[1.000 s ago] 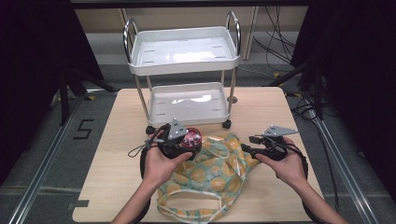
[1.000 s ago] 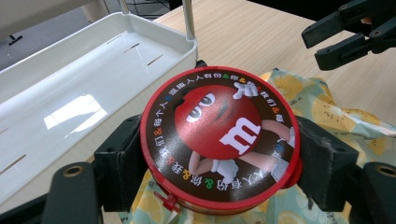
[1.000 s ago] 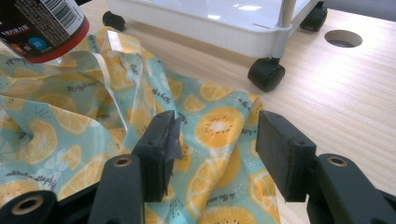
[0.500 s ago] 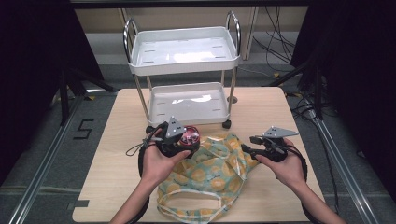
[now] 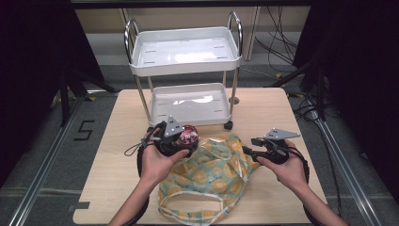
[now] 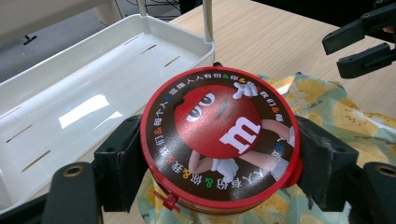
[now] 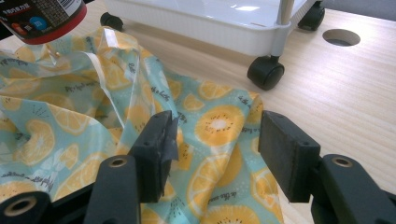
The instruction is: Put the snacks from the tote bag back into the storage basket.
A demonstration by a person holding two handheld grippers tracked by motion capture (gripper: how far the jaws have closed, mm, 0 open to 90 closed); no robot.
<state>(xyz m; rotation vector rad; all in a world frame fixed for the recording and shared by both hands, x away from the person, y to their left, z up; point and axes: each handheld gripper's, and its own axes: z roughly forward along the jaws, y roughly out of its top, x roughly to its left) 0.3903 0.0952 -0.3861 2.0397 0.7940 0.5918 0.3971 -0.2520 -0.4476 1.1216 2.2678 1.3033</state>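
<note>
Left gripper: fingers are pinching a round red candy tin, one pad on each side of its rim. The tin's printed lid faces up toward the left gripper view's camera, showing a red cartoon character ringed with lettering. In the high view the tin is held clear of the table, just ahead of the left hand.

Directly beyond the left fingers stands a white two-tier cart; its lower tray lies close behind the tin. Beneath and to the far side of the tin lies a fruit-print bag, teal with orange and kiwi slices, spread flat on the table with its handle loop toward the person.

Right gripper: fingers are spread, with nothing between the pads. They hover low over the bag at its edge; one pad sits just beside a raised fold of the fabric, and whether it touches cannot be told. The other pad stands over the bag's border near bare table. Ahead of the right fingers a black cart caster rests on the table, and a round hole in the tabletop lies further beyond. The tin's underside shows at the upper corner of the right gripper view, well apart from the right fingers.

The right hand grips its tool from behind.
</note>
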